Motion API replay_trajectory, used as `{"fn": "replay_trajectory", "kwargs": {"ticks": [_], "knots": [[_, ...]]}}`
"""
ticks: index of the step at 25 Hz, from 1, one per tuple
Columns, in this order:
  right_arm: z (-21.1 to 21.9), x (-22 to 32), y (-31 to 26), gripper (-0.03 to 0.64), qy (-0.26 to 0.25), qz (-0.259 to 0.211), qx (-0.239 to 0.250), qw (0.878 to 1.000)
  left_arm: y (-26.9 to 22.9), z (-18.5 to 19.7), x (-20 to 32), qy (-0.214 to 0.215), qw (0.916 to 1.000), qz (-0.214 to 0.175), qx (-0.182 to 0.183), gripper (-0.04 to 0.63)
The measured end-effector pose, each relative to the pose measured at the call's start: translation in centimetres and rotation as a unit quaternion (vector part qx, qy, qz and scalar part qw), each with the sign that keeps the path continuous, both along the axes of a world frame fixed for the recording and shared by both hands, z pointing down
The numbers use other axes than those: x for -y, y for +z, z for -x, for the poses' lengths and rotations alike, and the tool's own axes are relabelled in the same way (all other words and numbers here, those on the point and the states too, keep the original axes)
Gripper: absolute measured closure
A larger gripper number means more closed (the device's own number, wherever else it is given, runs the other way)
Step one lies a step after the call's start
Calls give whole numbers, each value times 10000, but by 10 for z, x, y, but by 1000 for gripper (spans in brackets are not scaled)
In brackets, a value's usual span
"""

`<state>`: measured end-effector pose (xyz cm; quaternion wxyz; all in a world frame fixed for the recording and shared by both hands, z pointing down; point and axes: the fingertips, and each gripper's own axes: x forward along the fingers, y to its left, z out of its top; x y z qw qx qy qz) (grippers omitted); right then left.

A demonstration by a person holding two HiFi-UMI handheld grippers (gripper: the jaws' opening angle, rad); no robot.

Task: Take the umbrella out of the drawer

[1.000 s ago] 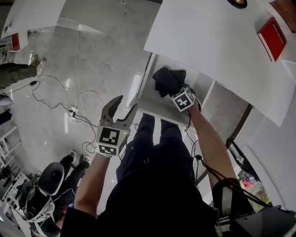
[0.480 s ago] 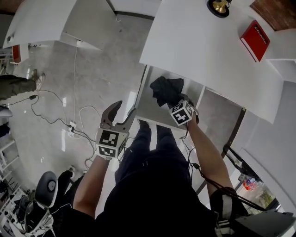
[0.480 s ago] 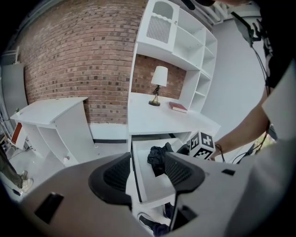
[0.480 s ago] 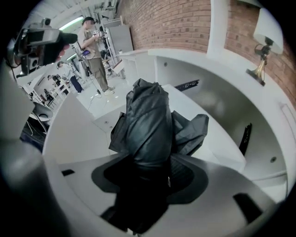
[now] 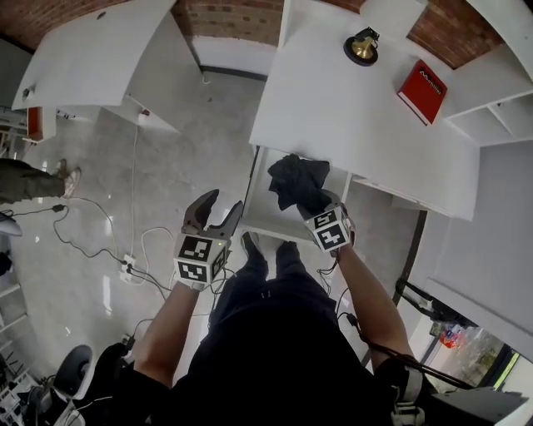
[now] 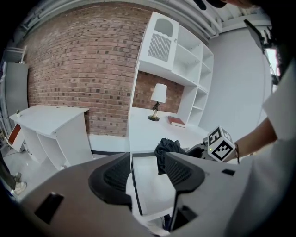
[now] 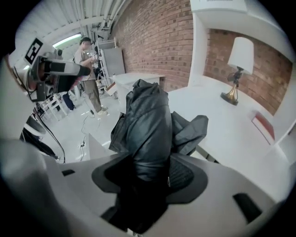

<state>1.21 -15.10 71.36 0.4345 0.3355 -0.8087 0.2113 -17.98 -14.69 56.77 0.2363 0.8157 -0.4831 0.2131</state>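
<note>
My right gripper (image 7: 148, 176) pinches the black umbrella (image 7: 147, 125); its jaws have just been closing on it. The bundle sticks up past my fingertips and looks lifted clear of the open drawer (image 5: 265, 218). My left gripper (image 6: 145, 173) is spread and empty. What is left, I judge, is setting the umbrella down.

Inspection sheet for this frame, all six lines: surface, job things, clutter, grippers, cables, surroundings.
surface: white desk, mostly bare.
job's things: black umbrella gripped over the open drawer.
clutter: lamp and red book on the desk.
grippers: right gripper jaws have just been closing, shut on the umbrella; left gripper open, empty.
cables: white cables and power strip on the floor.
surroundings: brick wall, second white desk, person standing at left.
</note>
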Motion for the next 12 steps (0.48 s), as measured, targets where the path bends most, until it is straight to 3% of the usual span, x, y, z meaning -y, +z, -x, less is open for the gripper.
{"fn": "replay_trajectory", "kwargs": {"ticks": [7, 12], "knots": [[-16, 33, -67, 380, 418, -662, -37, 9969, -28, 5, -4, 96, 9992, -339, -206, 365], [-29, 59, -96, 380, 630, -904, -144, 9938, -32, 16, -16, 142, 9989, -360, -254, 365]]}}
